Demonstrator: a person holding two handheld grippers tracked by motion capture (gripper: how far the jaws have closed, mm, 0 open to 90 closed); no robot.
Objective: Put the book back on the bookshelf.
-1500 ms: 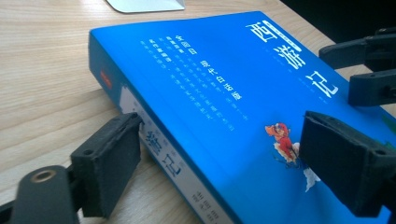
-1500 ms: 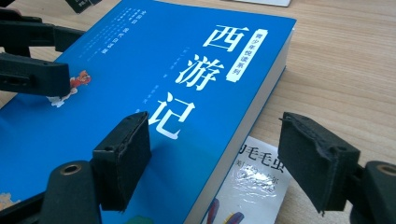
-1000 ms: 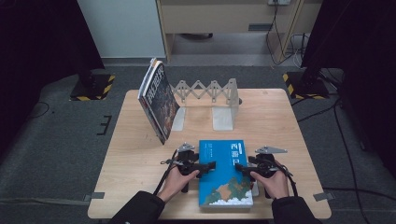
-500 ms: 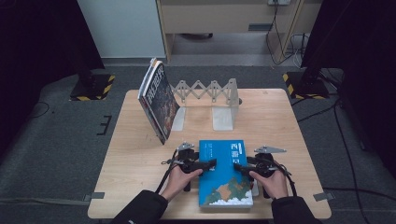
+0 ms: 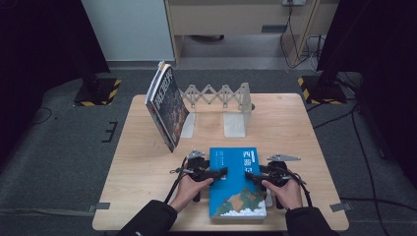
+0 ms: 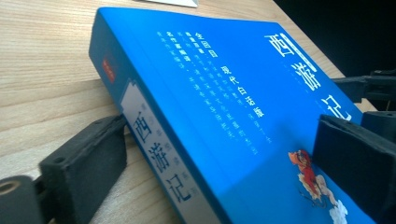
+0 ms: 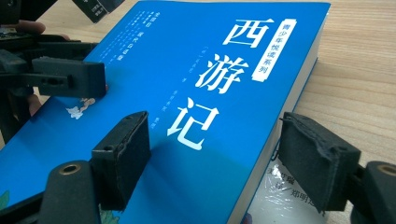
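Blue book (image 5: pixel 237 183) is lying flat at the desk's (image 5: pixel 147 167) near edge, and we're straddling its long edges with both tongs (image 5: pixel 220 172) (image 5: pixel 252 175) gaping, neither clamped yet, so we're squeezing evenly before lifting.

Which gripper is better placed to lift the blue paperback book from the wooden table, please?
Probably the left gripper: its jaws straddle the blue paperback book at the spine, one on the wooden table. The right gripper likewise straddles the looser page edge.
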